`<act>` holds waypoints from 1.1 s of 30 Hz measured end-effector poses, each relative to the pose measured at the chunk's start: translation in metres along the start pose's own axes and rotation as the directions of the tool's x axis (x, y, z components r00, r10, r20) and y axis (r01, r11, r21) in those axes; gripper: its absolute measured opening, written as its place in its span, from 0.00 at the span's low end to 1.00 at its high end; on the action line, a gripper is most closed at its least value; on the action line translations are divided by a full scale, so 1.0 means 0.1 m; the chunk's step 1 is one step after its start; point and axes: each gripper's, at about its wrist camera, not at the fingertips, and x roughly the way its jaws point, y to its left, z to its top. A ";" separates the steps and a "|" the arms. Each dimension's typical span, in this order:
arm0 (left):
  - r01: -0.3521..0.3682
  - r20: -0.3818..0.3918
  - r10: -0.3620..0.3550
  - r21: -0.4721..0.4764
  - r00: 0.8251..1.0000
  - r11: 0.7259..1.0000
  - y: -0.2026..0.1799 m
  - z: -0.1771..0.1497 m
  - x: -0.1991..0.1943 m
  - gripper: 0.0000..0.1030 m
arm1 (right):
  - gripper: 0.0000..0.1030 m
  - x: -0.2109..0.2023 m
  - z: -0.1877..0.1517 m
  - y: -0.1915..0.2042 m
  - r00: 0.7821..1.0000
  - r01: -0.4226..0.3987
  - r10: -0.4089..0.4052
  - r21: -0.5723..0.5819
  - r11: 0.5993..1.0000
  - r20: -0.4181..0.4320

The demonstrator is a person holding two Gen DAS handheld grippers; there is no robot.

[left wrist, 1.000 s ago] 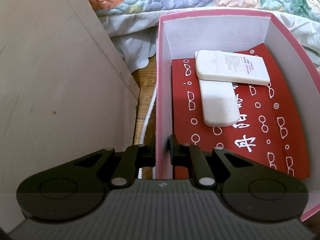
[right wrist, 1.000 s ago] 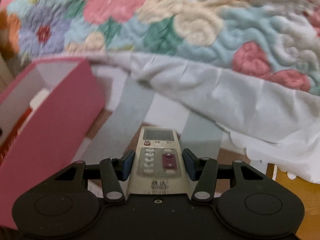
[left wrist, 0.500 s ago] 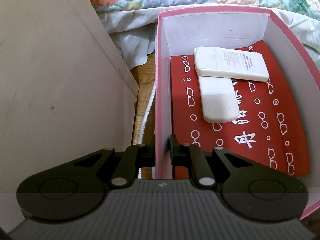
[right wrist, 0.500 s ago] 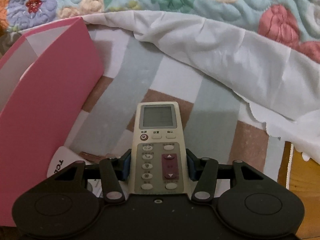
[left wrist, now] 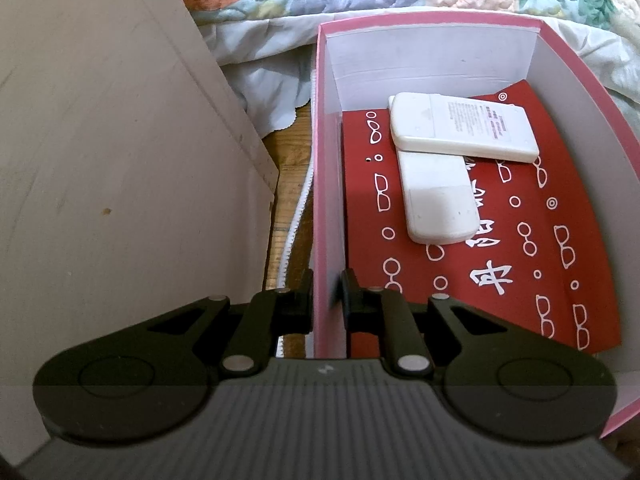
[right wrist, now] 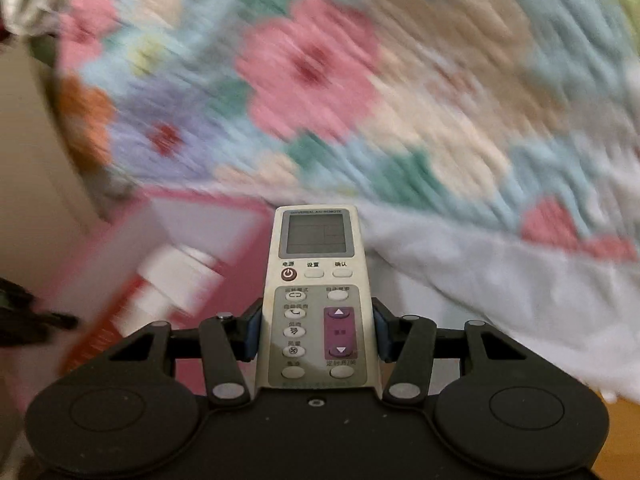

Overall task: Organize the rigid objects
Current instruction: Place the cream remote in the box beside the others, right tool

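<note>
Right wrist view: remote [right wrist: 316, 300] is pinched between the right tongs [right wrist: 316, 330], carried beside the box [right wrist: 224, 224] | left tongs [left wrist: 326, 300] are clamped on the box wall [left wrist: 328, 200] | advice: remote is best lowered flat beside the two remotes [left wrist: 448, 160] inside, released late.

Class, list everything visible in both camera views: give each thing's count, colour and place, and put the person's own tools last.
box: one, pink, on the floor by the bed
red card: one, lining the box bottom
white remotes: two, stacked crosswise in the box
grey remote: one, held above the box edge
quilt: one, floral, behind
panel: one, beige, left of the box
left gripper: black, jaws clamping the box wall
right gripper: black, jaws closed on the grey remote
</note>
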 end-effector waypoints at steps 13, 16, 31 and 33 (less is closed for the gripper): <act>0.002 -0.011 -0.002 -0.003 1.000 1.000 -0.01 0.01 0.02 0.13 | 0.56 0.80 0.16 1.60 0.927 -0.314 0.122 -0.555 0.770 -0.355; 0.016 -0.017 -0.016 -0.020 1.000 1.000 0.02 0.03 0.03 0.13 | 0.56 0.99 0.09 1.74 0.907 -0.354 0.106 -0.600 0.717 -0.409; 0.031 -0.015 -0.032 -0.025 0.999 0.999 0.05 0.01 0.03 0.13 | 0.59 1.04 0.03 1.90 0.955 -0.249 0.023 -0.753 0.610 -0.297; 0.030 -0.014 -0.031 -0.025 0.999 0.999 0.05 0.01 0.03 0.13 | 0.59 0.89 0.07 1.84 0.967 -0.205 0.016 -0.736 0.645 -0.255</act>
